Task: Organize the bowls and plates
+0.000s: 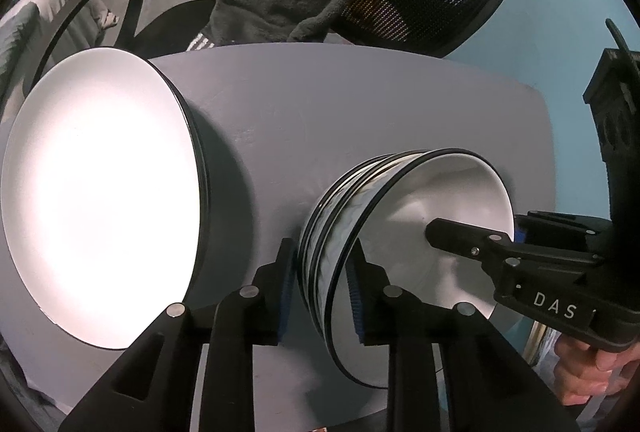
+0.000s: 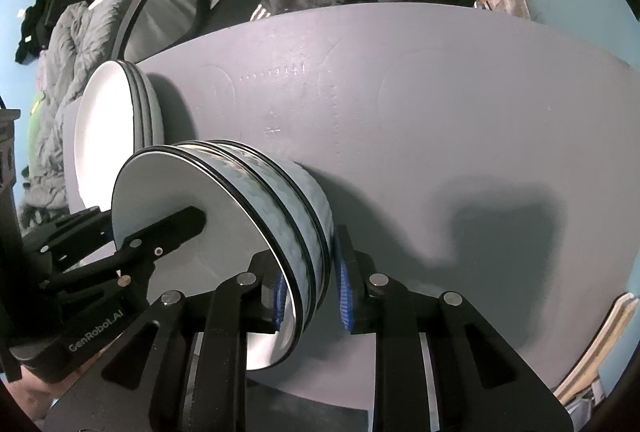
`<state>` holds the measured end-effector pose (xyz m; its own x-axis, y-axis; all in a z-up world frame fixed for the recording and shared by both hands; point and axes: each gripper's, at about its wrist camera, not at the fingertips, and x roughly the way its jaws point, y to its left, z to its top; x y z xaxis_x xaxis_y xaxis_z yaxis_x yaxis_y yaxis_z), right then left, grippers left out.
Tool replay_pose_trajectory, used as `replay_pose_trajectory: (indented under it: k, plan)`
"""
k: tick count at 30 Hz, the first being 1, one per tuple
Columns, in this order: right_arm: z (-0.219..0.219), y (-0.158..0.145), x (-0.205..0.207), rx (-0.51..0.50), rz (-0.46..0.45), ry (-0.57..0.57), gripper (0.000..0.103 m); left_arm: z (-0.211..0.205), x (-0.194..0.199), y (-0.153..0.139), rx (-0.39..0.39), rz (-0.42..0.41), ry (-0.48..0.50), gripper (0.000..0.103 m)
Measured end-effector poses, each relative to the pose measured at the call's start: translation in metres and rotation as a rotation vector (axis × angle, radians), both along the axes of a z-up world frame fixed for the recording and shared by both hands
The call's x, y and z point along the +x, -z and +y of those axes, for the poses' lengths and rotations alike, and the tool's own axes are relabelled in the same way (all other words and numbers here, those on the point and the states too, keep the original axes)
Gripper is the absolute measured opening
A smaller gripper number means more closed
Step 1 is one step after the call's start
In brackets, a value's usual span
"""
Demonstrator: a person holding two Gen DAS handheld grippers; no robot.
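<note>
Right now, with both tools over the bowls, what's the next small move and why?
Probably spread both tools wider and lift straight up. The bowls sit nested in one stack on the table beside the stacked plates, so nothing seems left to sort, and the left tool and right tool each straddle the rim.

My table [image 1: 320,104] is a grey, matte top with a rounded far edge, filling the middle of both views. On it, at the left of my left view, lies a stack of white plates [image 1: 100,192] with dark rims; in my right view the same stack sits at the left middle. A stack of bowls [image 1: 420,232], white inside and pale blue patterned outside, stands lower centre, near the plates but apart. The right half of the top lies bare in my right view, with faint ring marks.
</note>
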<state>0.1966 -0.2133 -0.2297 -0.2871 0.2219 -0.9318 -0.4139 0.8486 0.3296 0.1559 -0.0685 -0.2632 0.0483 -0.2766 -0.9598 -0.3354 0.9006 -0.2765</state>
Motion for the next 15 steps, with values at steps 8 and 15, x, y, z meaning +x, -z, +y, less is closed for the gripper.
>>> replay_pose_trajectory:
  k: [8,15]
  plan:
    - [-0.0039,0.0038,0.0034,0.036,0.027,0.017,0.024,-0.0009,0.0001,0.0026,-0.041,-0.01,-0.019,0.037]
    - [-0.0052,-0.0029,-0.0016,0.029,-0.006,0.008,0.02,0.0062,-0.0053,-0.0004,-0.032,-0.013,-0.03,0.017]
